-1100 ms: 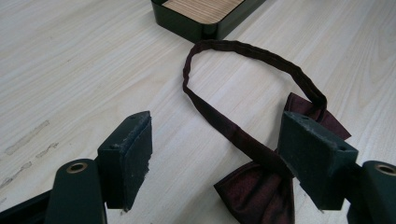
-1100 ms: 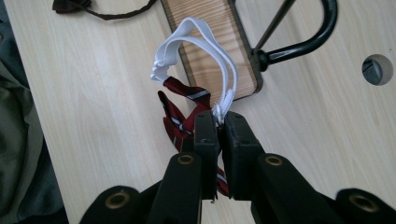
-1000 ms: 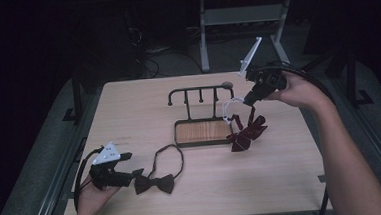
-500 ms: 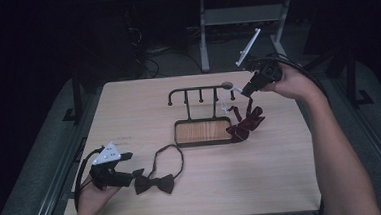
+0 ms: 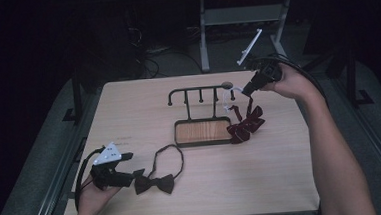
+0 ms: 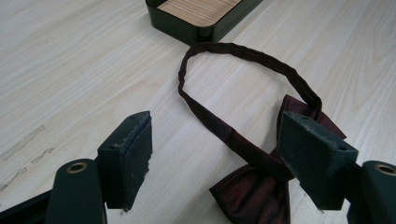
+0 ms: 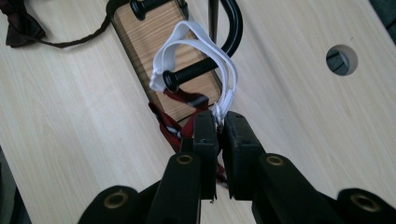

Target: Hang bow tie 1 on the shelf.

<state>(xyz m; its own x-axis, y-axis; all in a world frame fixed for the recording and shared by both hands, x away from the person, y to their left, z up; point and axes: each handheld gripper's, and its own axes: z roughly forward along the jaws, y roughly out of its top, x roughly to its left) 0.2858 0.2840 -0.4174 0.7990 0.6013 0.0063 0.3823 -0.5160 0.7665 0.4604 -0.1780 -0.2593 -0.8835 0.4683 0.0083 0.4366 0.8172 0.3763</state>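
At the near left corner of the surface, the left tongs lie low and released, their jaws spread wide. The dark bow tie rests flat just beyond them, its knot close by one jaw in the left gripper view and its neck loop curving away toward the middle of the surface; nothing is pinched there.

Farther off, near the middle, stands the black peg rack on its wood-lined tray. At its right end the right tongs are clenched on the white elastic loop of the striped bow tie, which hangs from them against the tray's right edge. In the right gripper view the loop stretches from the tongs straight ahead to the end peg and appears to ring its knobbed tip. The coming move probably turns on this line: the peg's axis points back toward the tongs, so the loop likely has to travel along it, and the right hand is much the nearer.
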